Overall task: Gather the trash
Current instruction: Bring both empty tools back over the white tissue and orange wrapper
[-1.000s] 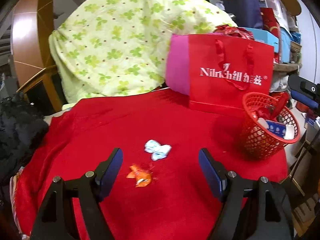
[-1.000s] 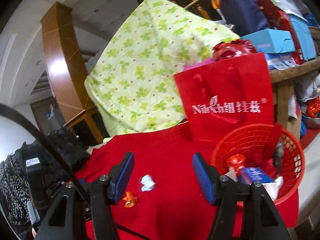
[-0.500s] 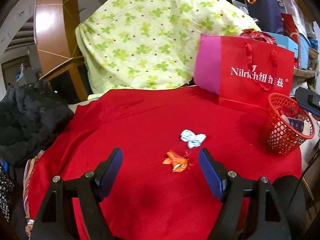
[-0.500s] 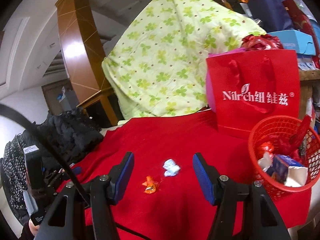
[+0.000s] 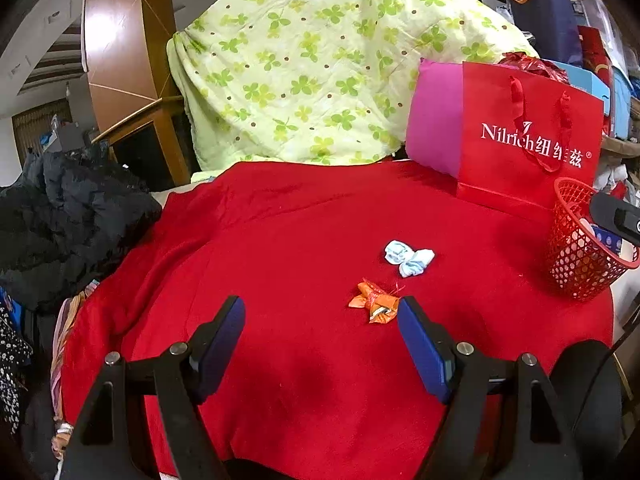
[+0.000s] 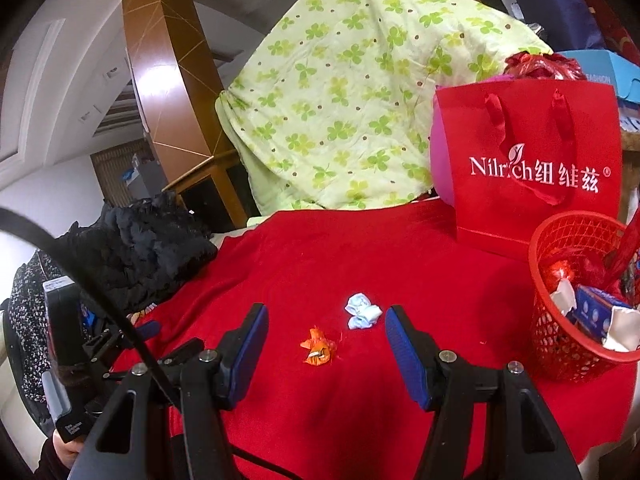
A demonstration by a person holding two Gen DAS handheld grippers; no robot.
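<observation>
A red cloth (image 5: 304, 240) covers the table, with a clover-print green quilt (image 5: 320, 60) heaped behind it and a black jacket (image 5: 60, 216) piled off its left side. At the back right stands a red paper gift bag (image 6: 532, 160) with ribbon handles and white "Nilrich" lettering; crumpled red foil (image 6: 540, 66) shows at or behind its top edge (which of the 2 is unclear, and the bag's inside is hidden). Just in front of it, at the table's right edge, sits a red mesh basket (image 6: 560, 344). In it lie a blue carton (image 6: 600, 314), white paper scraps (image 6: 622, 330) and a red foil wrapper (image 6: 560, 270); its right side is cut off by the frame, and in the left wrist view a black device partly covers its rim.

2 pieces of trash lie on the cloth, near each other: a pale blue crumpled wrapper (image 5: 409, 257) and, nearer the cameras, an orange candy wrapper (image 5: 374, 303).

The left gripper (image 5: 320, 320) hangs above the cloth with its jaws spread wide and nothing between them; the orange wrapper sits just ahead of its right fingertip. The right gripper (image 6: 324, 328) is likewise spread and empty, the orange wrapper lying between its 2 blue pads (image 6: 402, 344) and the blue one just beyond, toward the right pad.
</observation>
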